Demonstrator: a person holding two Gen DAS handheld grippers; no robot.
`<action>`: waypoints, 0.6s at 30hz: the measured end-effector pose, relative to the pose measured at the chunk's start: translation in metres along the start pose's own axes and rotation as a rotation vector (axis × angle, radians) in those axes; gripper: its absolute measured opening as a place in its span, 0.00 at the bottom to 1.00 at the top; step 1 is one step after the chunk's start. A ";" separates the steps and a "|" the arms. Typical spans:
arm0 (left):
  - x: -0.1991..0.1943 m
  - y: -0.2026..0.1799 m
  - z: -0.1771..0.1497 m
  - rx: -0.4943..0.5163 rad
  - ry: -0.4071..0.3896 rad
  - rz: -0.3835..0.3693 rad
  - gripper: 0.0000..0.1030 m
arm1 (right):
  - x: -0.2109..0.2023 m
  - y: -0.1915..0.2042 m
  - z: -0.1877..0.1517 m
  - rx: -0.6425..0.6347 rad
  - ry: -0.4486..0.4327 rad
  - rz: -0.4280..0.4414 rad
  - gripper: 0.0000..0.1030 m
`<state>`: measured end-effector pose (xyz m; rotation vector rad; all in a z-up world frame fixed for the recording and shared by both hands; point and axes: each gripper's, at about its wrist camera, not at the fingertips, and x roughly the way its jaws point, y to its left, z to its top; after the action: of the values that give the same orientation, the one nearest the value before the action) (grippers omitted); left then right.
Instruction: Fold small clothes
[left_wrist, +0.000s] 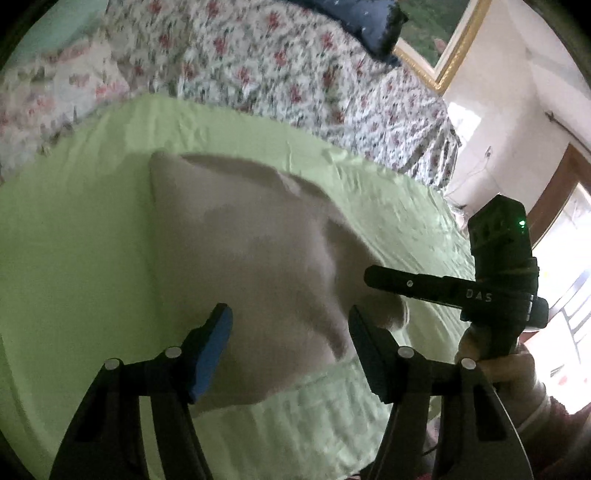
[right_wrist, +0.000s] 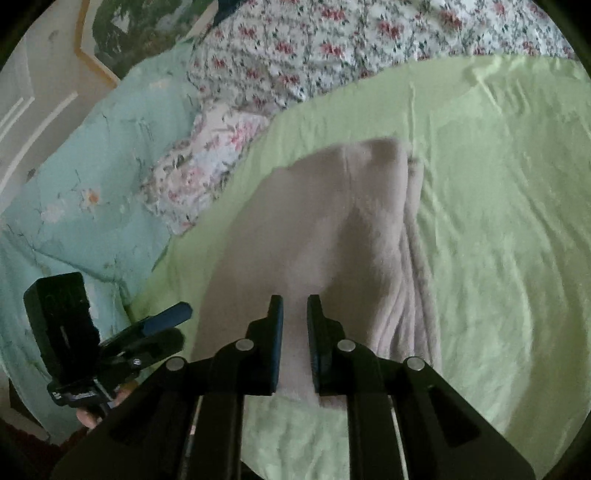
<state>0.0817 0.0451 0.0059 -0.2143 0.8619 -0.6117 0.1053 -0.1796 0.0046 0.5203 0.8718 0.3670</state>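
A pale beige garment (left_wrist: 243, 258) lies folded on the light green sheet (left_wrist: 74, 240). My left gripper (left_wrist: 290, 328) is open just above the garment's near edge, with nothing between its fingers. My right gripper (right_wrist: 295, 317) has a narrow gap between its fingers, and the garment's near edge (right_wrist: 295, 369) runs between them; whether they pinch it is unclear. In the left wrist view the right gripper (left_wrist: 373, 277) reaches over the garment's right corner. In the right wrist view the left gripper (right_wrist: 177, 321) sits to the left of the garment (right_wrist: 325, 229), which shows stacked layers along its right side.
A floral quilt (left_wrist: 277, 62) is bunched at the far side of the sheet. A pale blue quilt (right_wrist: 81, 192) lies to the left. A dark blue cushion (left_wrist: 365, 22) and a gold-framed picture (left_wrist: 454, 48) are behind. A window (left_wrist: 569, 236) is at the right.
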 end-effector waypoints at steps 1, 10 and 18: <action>0.002 0.003 -0.003 -0.006 0.006 0.002 0.62 | 0.001 0.000 -0.001 -0.002 0.006 0.001 0.14; 0.033 0.018 -0.034 -0.042 0.062 0.020 0.61 | 0.024 -0.058 -0.025 0.068 0.049 -0.134 0.00; 0.012 0.004 -0.036 -0.025 0.047 0.016 0.61 | 0.003 -0.034 -0.030 -0.001 0.013 -0.170 0.04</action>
<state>0.0617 0.0433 -0.0266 -0.2159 0.9165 -0.5938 0.0862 -0.1970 -0.0326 0.4398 0.9219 0.2155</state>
